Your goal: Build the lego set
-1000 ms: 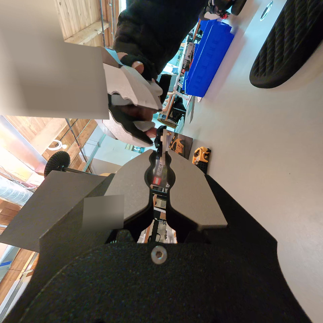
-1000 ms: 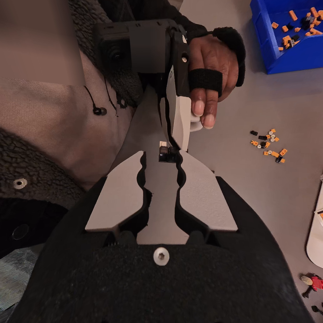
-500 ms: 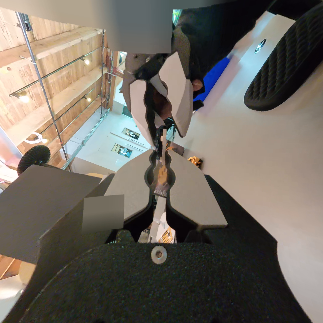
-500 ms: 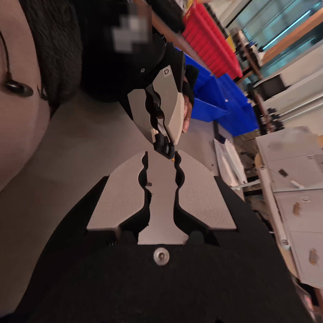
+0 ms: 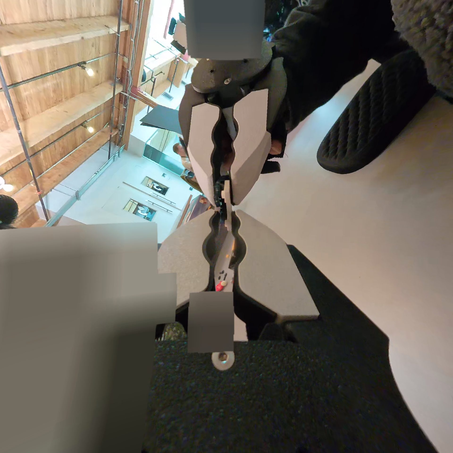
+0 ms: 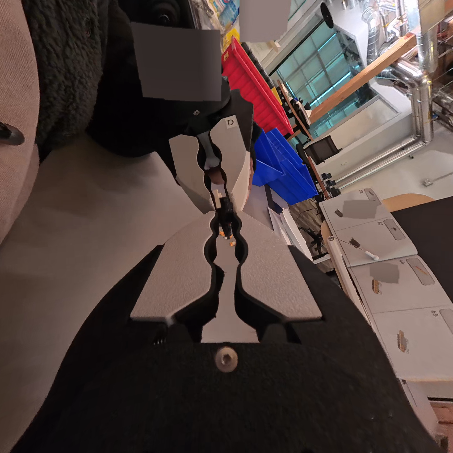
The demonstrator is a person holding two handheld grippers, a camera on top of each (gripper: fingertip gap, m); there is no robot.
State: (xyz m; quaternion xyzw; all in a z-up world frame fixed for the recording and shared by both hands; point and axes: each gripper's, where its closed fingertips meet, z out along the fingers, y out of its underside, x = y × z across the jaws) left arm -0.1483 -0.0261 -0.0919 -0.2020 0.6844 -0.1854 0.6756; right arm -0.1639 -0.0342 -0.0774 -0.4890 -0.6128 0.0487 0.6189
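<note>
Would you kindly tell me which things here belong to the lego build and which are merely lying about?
Job: lego assembly, left gripper, right gripper, instruction booklet, loose orange pieces.
Lying about: red bin, blue bins, black ridged pad.

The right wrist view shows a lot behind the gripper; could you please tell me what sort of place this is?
Probably a workshop or maker lab: stacked red plastic storage bins and blue plastic storage bins, silver metal ducting, and an open instruction booklet.
</note>
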